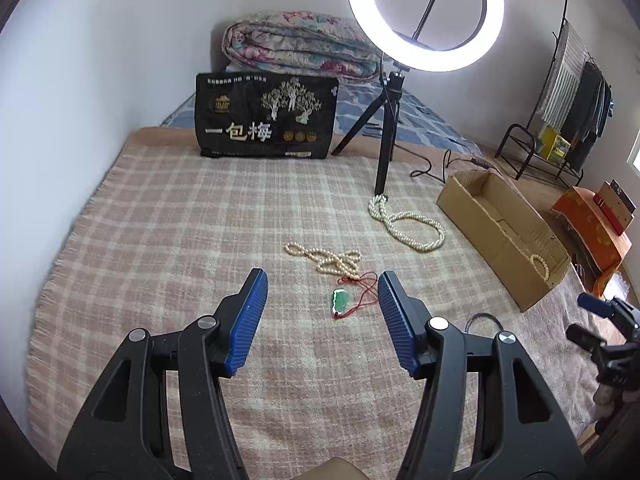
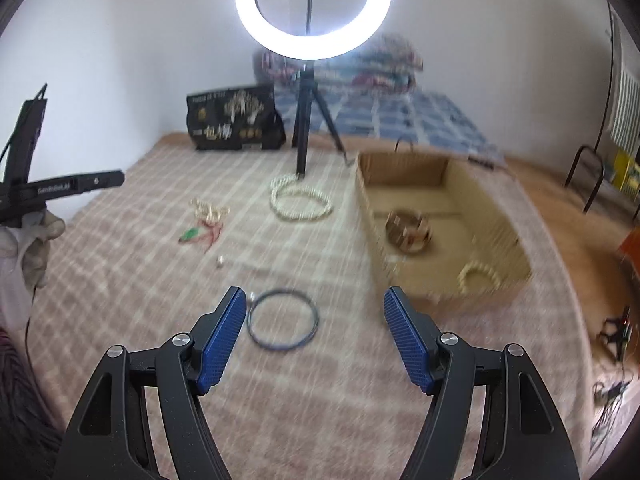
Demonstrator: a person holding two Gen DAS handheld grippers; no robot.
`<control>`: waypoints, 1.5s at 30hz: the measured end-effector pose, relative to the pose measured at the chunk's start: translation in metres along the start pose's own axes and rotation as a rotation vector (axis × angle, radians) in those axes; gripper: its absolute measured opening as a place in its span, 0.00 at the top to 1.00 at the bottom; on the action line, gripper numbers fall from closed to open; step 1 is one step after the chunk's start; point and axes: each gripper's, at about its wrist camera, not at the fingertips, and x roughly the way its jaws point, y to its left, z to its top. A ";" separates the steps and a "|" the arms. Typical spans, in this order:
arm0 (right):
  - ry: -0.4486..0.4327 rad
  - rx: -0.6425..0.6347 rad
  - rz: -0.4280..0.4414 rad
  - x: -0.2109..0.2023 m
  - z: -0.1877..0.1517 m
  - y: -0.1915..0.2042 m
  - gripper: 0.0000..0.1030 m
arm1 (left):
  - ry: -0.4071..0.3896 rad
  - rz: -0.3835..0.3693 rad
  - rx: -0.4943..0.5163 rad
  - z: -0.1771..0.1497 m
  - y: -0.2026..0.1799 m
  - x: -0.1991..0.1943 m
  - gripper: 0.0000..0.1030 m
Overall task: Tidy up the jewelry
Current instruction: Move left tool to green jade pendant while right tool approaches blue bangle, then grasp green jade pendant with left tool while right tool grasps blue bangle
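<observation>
On the plaid blanket (image 1: 160, 220) lie a green pendant on a red cord (image 1: 341, 299), a small pearl strand (image 1: 326, 258) and a long pearl necklace (image 1: 408, 226). My left gripper (image 1: 322, 280) is open and empty, with the pendant between its fingertips just ahead. My right gripper (image 2: 314, 296) is open and empty, just short of a dark bangle (image 2: 283, 319). The cardboard box (image 2: 400, 168) holds a pearl bracelet (image 2: 478, 276) and a brown bracelet (image 2: 409, 232). The right wrist view is blurred.
A ring light on a tripod (image 1: 386, 152) stands by the long necklace. A black snack bag (image 1: 266, 116) stands at the back. A folded quilt (image 1: 300, 46) lies behind it. A small white bead (image 2: 219, 261) lies on the blanket.
</observation>
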 end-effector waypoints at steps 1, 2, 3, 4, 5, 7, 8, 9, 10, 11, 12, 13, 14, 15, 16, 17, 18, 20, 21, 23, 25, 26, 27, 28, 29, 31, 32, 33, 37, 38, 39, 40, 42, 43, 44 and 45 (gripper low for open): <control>0.012 0.002 -0.005 0.003 -0.003 0.000 0.31 | 0.009 -0.003 -0.003 -0.001 0.000 0.004 0.43; 0.026 0.010 -0.013 0.008 -0.006 0.000 0.31 | 0.019 -0.007 -0.004 -0.004 0.000 0.008 0.43; 0.040 0.025 -0.019 0.012 -0.008 -0.002 0.31 | 0.034 -0.010 -0.003 -0.007 -0.001 0.013 0.43; 0.049 0.039 -0.019 0.015 -0.010 -0.005 0.31 | 0.042 -0.012 -0.001 -0.009 -0.001 0.017 0.43; 0.063 0.062 -0.014 0.020 -0.012 -0.009 0.31 | 0.048 -0.014 0.001 -0.012 -0.002 0.021 0.43; 0.083 0.083 0.010 0.027 -0.013 -0.012 0.32 | 0.067 -0.014 0.004 -0.016 -0.002 0.030 0.43; 0.091 0.083 0.020 0.031 -0.014 -0.011 0.34 | 0.077 -0.016 0.004 -0.018 -0.002 0.034 0.43; 0.100 0.077 0.027 0.034 -0.014 -0.010 0.42 | 0.088 -0.022 0.007 -0.020 -0.003 0.039 0.43; 0.114 0.066 0.033 0.039 -0.015 -0.009 0.48 | 0.096 -0.026 0.012 -0.021 -0.004 0.042 0.43; 0.122 0.064 0.036 0.042 -0.016 -0.008 0.50 | 0.105 -0.029 0.022 -0.023 -0.007 0.046 0.43; 0.133 0.066 0.042 0.048 -0.017 -0.009 0.54 | 0.111 -0.031 0.030 -0.024 -0.009 0.049 0.43; 0.144 0.073 0.050 0.053 -0.017 -0.010 0.58 | 0.116 -0.037 0.045 -0.025 -0.013 0.051 0.43; 0.151 0.081 0.055 0.057 -0.018 -0.011 0.60 | 0.119 -0.040 0.059 -0.026 -0.015 0.053 0.43; 0.162 0.090 0.059 0.062 -0.018 -0.012 0.64 | 0.121 -0.040 0.067 -0.027 -0.018 0.055 0.43; 0.168 0.094 0.061 0.066 -0.019 -0.013 0.68 | 0.125 -0.042 0.069 -0.027 -0.019 0.057 0.43; 0.172 0.093 0.061 0.068 -0.019 -0.012 0.69 | 0.131 -0.046 0.069 -0.028 -0.018 0.060 0.43; 0.177 0.087 0.057 0.071 -0.019 -0.012 0.69 | 0.135 -0.047 0.068 -0.028 -0.019 0.062 0.43; 0.185 0.069 0.037 0.077 -0.019 -0.010 0.69 | 0.142 -0.045 0.071 -0.028 -0.019 0.067 0.43; 0.189 0.063 0.029 0.079 -0.020 -0.010 0.69 | 0.147 -0.045 0.076 -0.029 -0.020 0.070 0.43; 0.197 0.061 0.015 0.084 -0.021 -0.011 0.70 | 0.151 -0.046 0.081 -0.029 -0.021 0.073 0.43; 0.203 0.059 0.004 0.088 -0.021 -0.012 0.72 | 0.160 -0.048 0.085 -0.030 -0.023 0.078 0.43; 0.203 0.057 -0.002 0.089 -0.020 -0.013 0.72 | 0.166 -0.050 0.086 -0.030 -0.025 0.081 0.43; 0.203 0.055 -0.007 0.090 -0.020 -0.013 0.73 | 0.173 -0.051 0.089 -0.031 -0.026 0.084 0.43; 0.201 0.053 -0.011 0.091 -0.019 -0.014 0.73 | 0.177 -0.052 0.092 -0.031 -0.027 0.086 0.43; 0.202 0.052 -0.013 0.091 -0.019 -0.014 0.73 | 0.182 -0.046 0.102 -0.032 -0.030 0.090 0.43; 0.201 0.049 -0.017 0.093 -0.018 -0.014 0.73 | 0.185 -0.026 0.116 -0.033 -0.032 0.096 0.43; 0.201 0.048 -0.019 0.094 -0.017 -0.014 0.73 | 0.185 -0.013 0.119 -0.033 -0.033 0.100 0.43; 0.201 0.046 -0.021 0.094 -0.017 -0.014 0.73 | 0.187 -0.007 0.114 -0.032 -0.032 0.104 0.43; 0.201 0.036 -0.030 0.096 -0.015 -0.012 0.73 | 0.194 0.012 0.082 -0.028 -0.025 0.116 0.49; 0.203 0.034 -0.032 0.097 -0.015 -0.012 0.73 | 0.197 0.012 0.076 -0.027 -0.024 0.119 0.50; 0.204 0.035 -0.032 0.097 -0.015 -0.013 0.73 | 0.198 0.011 0.074 -0.026 -0.023 0.121 0.50; 0.206 0.035 -0.031 0.098 -0.015 -0.013 0.73 | 0.198 0.012 0.074 -0.026 -0.023 0.123 0.50; 0.207 0.035 -0.031 0.100 -0.014 -0.012 0.73 | 0.200 0.015 0.075 -0.026 -0.023 0.126 0.51; 0.207 0.034 -0.031 0.101 -0.014 -0.012 0.73 | 0.203 0.017 0.076 -0.026 -0.024 0.128 0.52; 0.207 0.032 -0.031 0.101 -0.013 -0.011 0.73 | 0.203 0.020 0.077 -0.026 -0.024 0.130 0.53; 0.208 0.031 -0.031 0.102 -0.013 -0.011 0.73 | 0.202 0.023 0.081 -0.027 -0.024 0.131 0.54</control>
